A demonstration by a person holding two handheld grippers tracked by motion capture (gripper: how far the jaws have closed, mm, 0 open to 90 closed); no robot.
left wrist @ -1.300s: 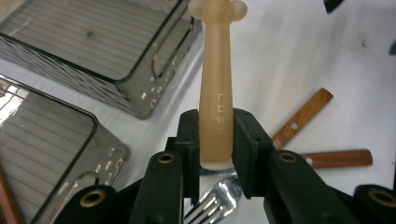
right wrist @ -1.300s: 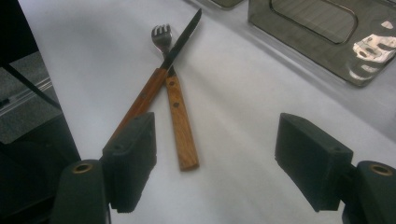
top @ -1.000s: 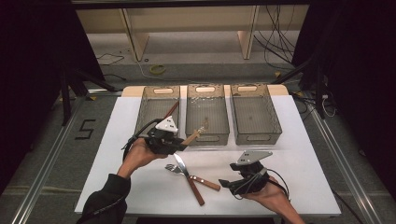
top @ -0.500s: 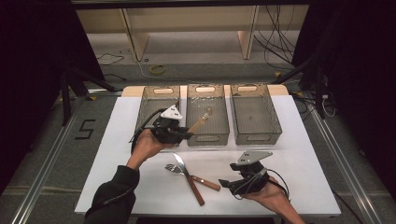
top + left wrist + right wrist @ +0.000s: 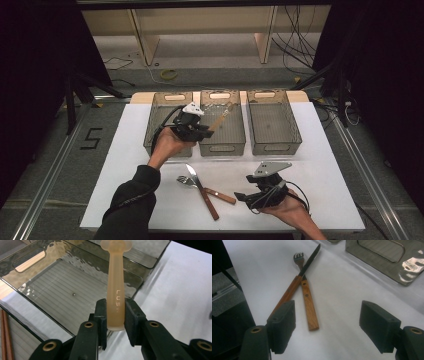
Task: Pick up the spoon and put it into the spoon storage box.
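Observation:
My left gripper is shut on the near end of a peach plastic utensil stamped with letters. The utensil slants up and away over the middle grey bin, and I cannot tell what kind its far end is. A wooden-handled knife and a wooden-handled fork lie crossed on the white table near its front. My right gripper rests just right of them, open, with its jaws wide and nothing between them.
Three grey see-through bins stand in a row at the back: the left bin, the middle one, and the right bin. Two brown sticks lie in the bin beside the middle one. The white table top ends close behind my right hand.
My left hand has carried the peach utensil away from the table's middle, up and toward the bins, so it now hangs over the middle bin. The right gripper has stayed put.

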